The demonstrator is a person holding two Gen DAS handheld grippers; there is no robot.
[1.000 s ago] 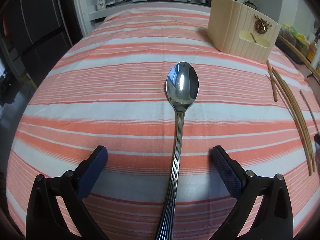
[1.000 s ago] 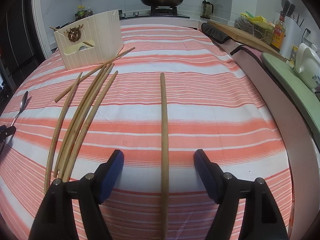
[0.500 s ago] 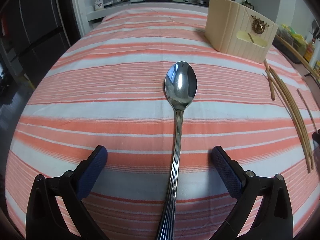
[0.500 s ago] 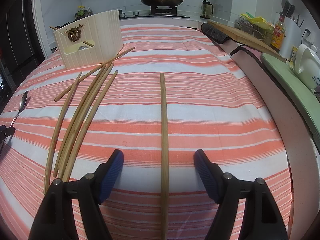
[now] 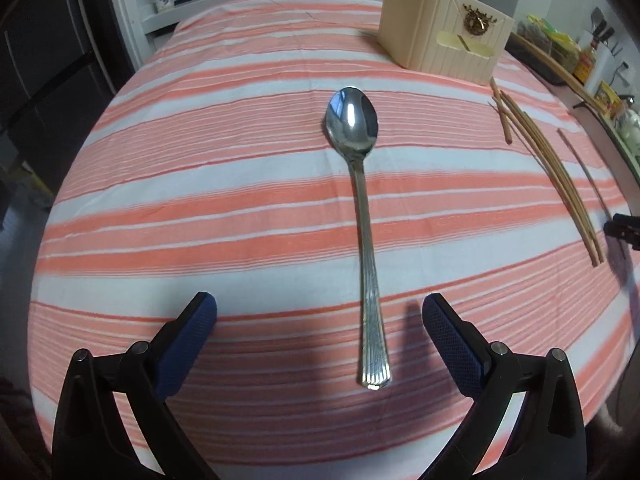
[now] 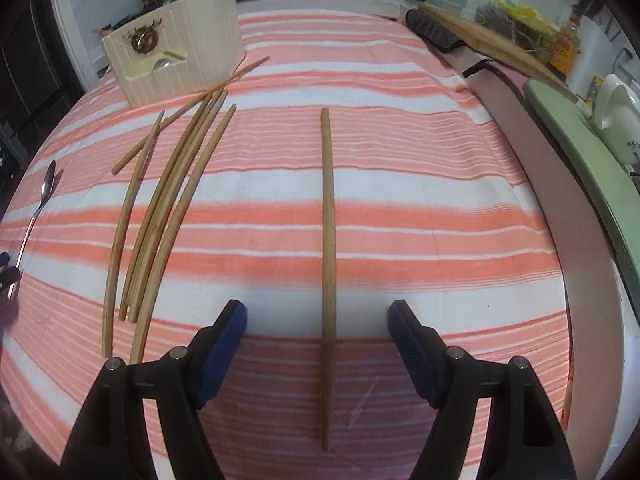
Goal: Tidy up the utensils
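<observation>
Utensils mostly still out on the striped table [image 5: 200, 216]. Holder [image 6: 176, 64] stands at the far end, with what looks like one spoon in its front pocket, so barely started. Loose bundle of chopsticks [image 6: 168, 208] lies just in front of it. Single chopstick [image 6: 328, 248] sits apart, lined up between the jaws of the right gripper [image 6: 316, 340], wide, holding nothing. Spoon [image 5: 362, 208] lies flat, handle end between the jaws of the left gripper [image 5: 320, 332], also wide and empty.

Silver spoon [image 5: 353, 120] and tan chopsticks [image 6: 160, 216] on an orange-and-white striped tablecloth [image 5: 200, 184].
</observation>
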